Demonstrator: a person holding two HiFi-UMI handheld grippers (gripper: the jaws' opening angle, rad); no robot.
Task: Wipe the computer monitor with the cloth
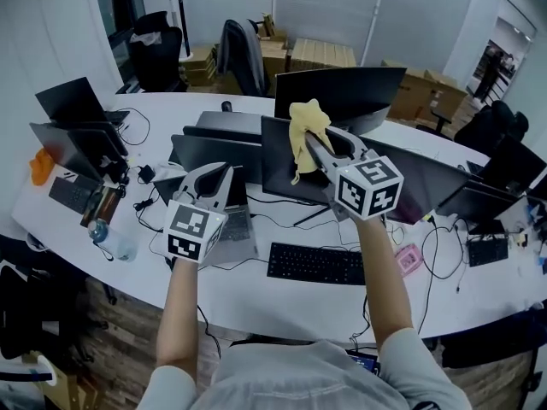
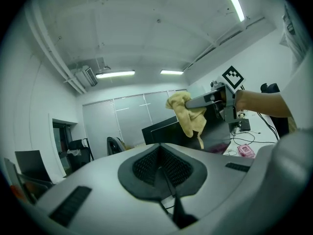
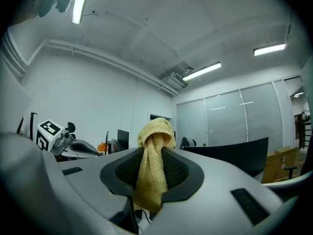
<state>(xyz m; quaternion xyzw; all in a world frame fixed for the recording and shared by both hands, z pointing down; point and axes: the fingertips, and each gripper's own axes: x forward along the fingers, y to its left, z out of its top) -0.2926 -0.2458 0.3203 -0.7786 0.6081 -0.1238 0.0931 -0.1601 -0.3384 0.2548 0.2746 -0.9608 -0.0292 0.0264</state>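
Head view: nearest, at 6 o'clock, a flat black keyboard [image 1: 314, 263] lies on the curved white counter [image 1: 282, 310], with a small pink object [image 1: 408, 257] at its 3 o'clock. Two bare forearms reach out over them, each holding a claw.

The left claw [image 1: 224, 172] hovers over an open grey laptop [image 1: 238, 226], at 8 o'clock from the right claw [image 1: 308, 137]. The left gripper view shows its ribbed black pads [image 2: 146, 166] pressed together with nothing between them.

The right claw is clenched on the yellow terry cloth [image 1: 303, 126]. In the right gripper view the cloth is pinched between the pads, with a knob bunched above them and a tail hanging below.

In the head view the cloth overlaps the top edge of the dark flat computer monitor [image 1: 278, 173]; whether it touches the screen cannot be told.

A clear plastic bottle [image 1: 107, 236] lies at 9 o'clock on the counter. A second black monitor [image 1: 342, 92] stands behind at 12 o'clock. Farthest off are a black office chair [image 1: 244, 54] and stacked cardboard boxes [image 1: 320, 54].
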